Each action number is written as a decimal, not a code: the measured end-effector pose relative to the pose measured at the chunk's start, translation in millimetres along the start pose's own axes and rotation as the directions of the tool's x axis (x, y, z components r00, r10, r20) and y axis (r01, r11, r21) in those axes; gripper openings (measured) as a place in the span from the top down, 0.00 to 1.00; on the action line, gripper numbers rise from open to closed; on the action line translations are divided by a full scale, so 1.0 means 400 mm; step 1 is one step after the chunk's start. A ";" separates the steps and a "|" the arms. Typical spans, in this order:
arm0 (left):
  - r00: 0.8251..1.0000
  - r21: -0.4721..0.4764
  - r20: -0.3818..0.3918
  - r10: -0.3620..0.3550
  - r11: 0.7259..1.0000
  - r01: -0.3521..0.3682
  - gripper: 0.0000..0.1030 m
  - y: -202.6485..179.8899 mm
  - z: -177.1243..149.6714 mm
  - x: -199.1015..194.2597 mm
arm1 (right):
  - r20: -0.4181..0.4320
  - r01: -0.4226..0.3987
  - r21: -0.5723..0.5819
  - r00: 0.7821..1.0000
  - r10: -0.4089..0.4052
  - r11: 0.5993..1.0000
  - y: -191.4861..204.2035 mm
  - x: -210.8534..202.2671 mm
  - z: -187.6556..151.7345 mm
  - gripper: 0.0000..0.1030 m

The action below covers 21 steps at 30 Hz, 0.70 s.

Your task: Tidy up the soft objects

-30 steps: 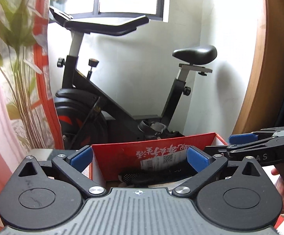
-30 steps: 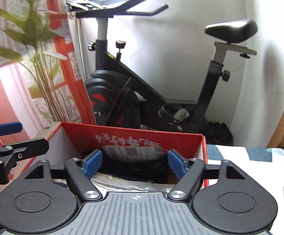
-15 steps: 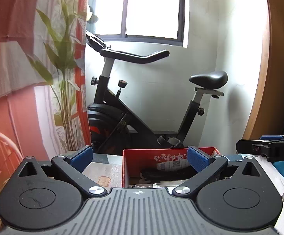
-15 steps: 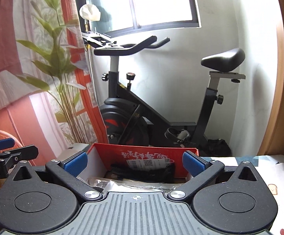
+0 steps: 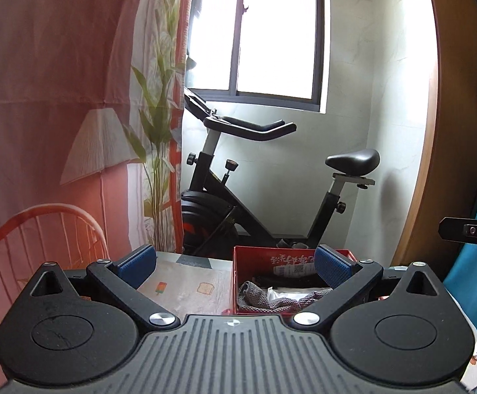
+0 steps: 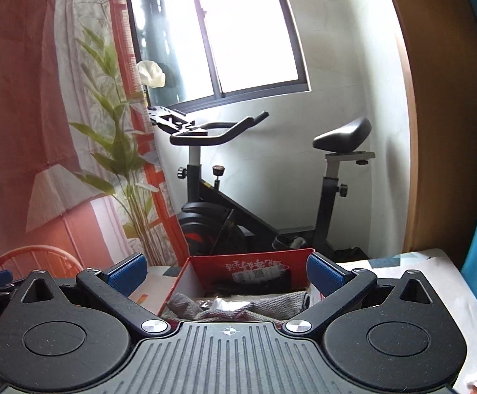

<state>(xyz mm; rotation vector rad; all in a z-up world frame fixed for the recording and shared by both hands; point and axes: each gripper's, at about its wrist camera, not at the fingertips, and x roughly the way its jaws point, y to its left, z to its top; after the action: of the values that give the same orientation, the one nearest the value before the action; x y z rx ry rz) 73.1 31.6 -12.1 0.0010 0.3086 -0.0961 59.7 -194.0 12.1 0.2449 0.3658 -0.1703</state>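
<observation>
— Looking along the left gripper (image 5: pixel 235 264), what is seen?

— Its jaws are spread wide with nothing gripped; the blue pads (image 5: pixel 332 266) are held apart above the table. A red box (image 5: pixel 261 257) is seen past them, toward the right-hand pad, standing on the patterned tablecloth (image 5: pixel 186 285).

— Where is the soft object found?

— A grey knitted cloth (image 5: pixel 271 302) is bunched inside the box, at its near side, beside some clear crinkled wrapping (image 6: pixel 220 303). Dark items are lodged at the far wall, under the label; what they are cannot be told.

— And the right gripper (image 6: pixel 227 274)?

— Its jaws have just been opening and are now released fully, with nothing between them. The box is framed between its pads, and the cloth is not touched.

— What is seen behind?

— An exercise bike (image 6: pixel 255 197) is parked under the window (image 6: pixel 238 32), and a printed curtain (image 5: pixel 57 98) is hung at the left.
</observation>
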 end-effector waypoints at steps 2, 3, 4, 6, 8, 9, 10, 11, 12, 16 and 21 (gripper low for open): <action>1.000 0.013 -0.012 0.015 1.000 -0.015 0.00 0.000 0.003 -0.048 | 0.018 -0.012 -0.016 1.000 0.012 1.000 0.022 -0.052 -0.012 0.00; 1.000 0.025 -0.022 0.021 0.999 -0.020 0.00 -0.001 0.006 -0.065 | 0.027 -0.009 -0.032 1.000 0.010 0.999 0.038 -0.077 -0.020 0.00; 0.999 0.037 -0.027 0.027 0.999 -0.026 0.00 -0.003 0.008 -0.085 | 0.038 -0.007 -0.045 0.999 0.009 0.999 0.048 -0.097 -0.026 0.00; 0.999 0.046 -0.018 0.039 0.998 -0.038 0.00 -0.008 0.005 -0.123 | 0.053 -0.004 -0.063 0.999 0.007 0.998 0.070 -0.137 -0.038 0.00; 0.999 0.043 0.000 0.049 0.998 -0.049 0.00 -0.014 -0.001 -0.162 | 0.064 -0.002 -0.080 0.998 0.008 0.997 0.083 -0.171 -0.047 0.00; 0.999 0.040 0.007 0.052 0.998 -0.053 0.00 -0.016 -0.003 -0.176 | 0.070 0.000 -0.088 0.998 0.006 0.996 0.089 -0.186 -0.051 0.00; 0.998 0.037 0.014 0.055 0.998 -0.056 0.00 -0.019 -0.008 -0.193 | 0.075 0.003 -0.093 0.997 0.004 0.996 0.093 -0.199 -0.054 0.00; 0.998 0.034 0.018 0.067 0.997 -0.067 0.00 -0.022 -0.014 -0.208 | 0.077 0.005 -0.097 0.997 0.003 0.995 0.095 -0.209 -0.057 0.00; 0.996 0.032 0.022 0.085 0.996 -0.086 0.00 -0.025 -0.018 -0.219 | 0.077 0.004 -0.100 0.997 0.003 0.995 0.099 -0.214 -0.060 0.00; 0.996 0.033 0.012 0.092 0.995 -0.093 0.00 -0.033 -0.035 -0.243 | 0.068 0.005 -0.109 0.998 0.002 0.994 0.107 -0.232 -0.078 0.00; 0.996 0.033 0.014 0.094 0.995 -0.094 0.00 -0.032 -0.040 -0.260 | 0.062 0.002 -0.119 0.998 0.005 0.993 0.115 -0.247 -0.100 0.00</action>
<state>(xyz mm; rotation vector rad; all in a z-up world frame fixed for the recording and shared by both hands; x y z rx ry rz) -31.4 28.8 4.4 0.0481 0.2945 -0.0079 -35.0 -127.4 22.3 0.1218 0.3128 -0.1536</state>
